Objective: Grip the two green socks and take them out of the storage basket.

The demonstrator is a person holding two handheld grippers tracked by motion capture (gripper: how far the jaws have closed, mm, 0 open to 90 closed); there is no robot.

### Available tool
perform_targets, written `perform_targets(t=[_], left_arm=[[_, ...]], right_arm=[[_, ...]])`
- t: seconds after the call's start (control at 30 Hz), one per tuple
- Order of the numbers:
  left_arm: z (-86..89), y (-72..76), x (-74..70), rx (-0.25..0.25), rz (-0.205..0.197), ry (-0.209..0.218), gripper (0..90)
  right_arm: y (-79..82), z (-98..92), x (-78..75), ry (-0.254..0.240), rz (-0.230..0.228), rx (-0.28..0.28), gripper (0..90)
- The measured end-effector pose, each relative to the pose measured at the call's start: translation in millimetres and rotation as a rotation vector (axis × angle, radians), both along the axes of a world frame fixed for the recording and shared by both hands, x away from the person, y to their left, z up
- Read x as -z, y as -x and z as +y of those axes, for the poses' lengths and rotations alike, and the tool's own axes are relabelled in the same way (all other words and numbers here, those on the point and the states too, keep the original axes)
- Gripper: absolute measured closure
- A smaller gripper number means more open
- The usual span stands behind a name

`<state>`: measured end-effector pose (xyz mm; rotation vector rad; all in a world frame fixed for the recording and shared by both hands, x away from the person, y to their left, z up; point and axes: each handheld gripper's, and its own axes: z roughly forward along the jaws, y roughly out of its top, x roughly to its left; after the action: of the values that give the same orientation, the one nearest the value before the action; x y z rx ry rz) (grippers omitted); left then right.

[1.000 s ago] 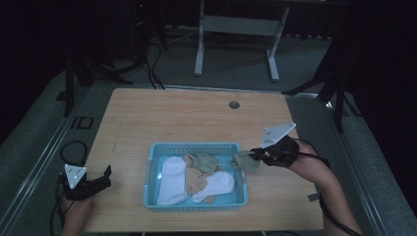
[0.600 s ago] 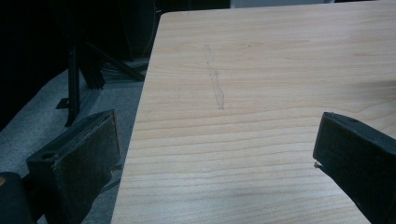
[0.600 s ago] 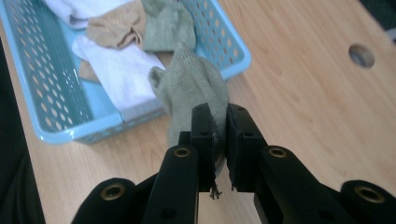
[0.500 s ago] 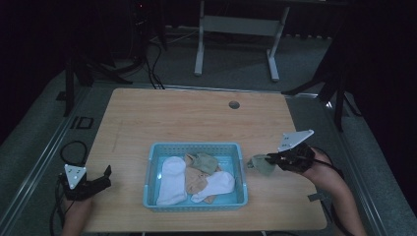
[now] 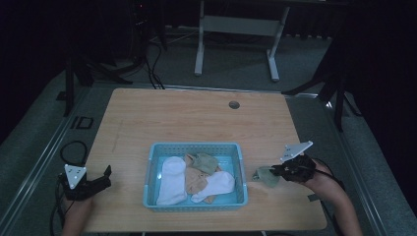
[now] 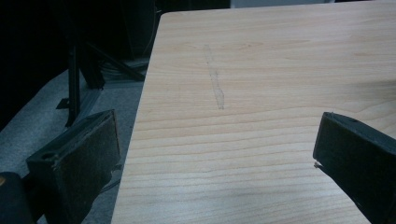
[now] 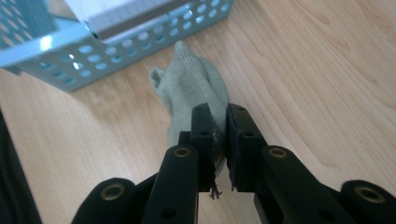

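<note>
Beside the right wall of the blue basket (image 5: 195, 147), on the bare worktop (image 5: 196, 115), our right hand-held gripper (image 7: 218, 116) pinches a grey-green sock (image 7: 194, 88), its jaws pressed together on the fabric near one end while the rest slumps onto the wood just short of the basket's perforated side. We judge the sock light, soft and limp: it will fold and drag wherever it is not supported, so a bite well into the cloth, not at the very hem, seems the safer hold, and a thin knit like this could slip out of a shallow pinch. From the high view we see the basket holding a white sock (image 5: 171, 179), a tan one (image 5: 196, 181), another white one (image 5: 216, 186) and a second grey-green sock (image 5: 205, 162), all loosely heaped and overlapping. Our left hand-held gripper (image 5: 101, 179) rests at the worktop's near left edge, jaws spread wide with nothing between them.
</note>
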<state>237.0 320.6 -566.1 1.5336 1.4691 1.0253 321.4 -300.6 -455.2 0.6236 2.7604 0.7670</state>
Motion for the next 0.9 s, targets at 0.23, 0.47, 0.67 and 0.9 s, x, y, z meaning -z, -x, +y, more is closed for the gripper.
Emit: perform_targets(t=[0.23,0.47,0.67,0.9], left_arm=[[0.0,0.0,0.1,0.001,-0.002,0.0,0.4],[0.0,-0.1,0.0,0.001,0.001,-0.001,0.4],[-0.1,-0.2,0.0,0.0,0.002,-0.001,0.4],[-0.2,-0.2,0.0,-0.001,0.002,-0.002,0.4]], right_arm=[[-5.4,-6.5,17.3,-0.002,0.03,0.024,82.1],[-14.5,-5.2,39.3,0.005,0.081,0.037,81.9],[-18.5,-6.9,51.7,0.016,0.116,0.052,79.9],[-21.7,-8.5,42.6,-0.007,0.121,0.049,60.2]])
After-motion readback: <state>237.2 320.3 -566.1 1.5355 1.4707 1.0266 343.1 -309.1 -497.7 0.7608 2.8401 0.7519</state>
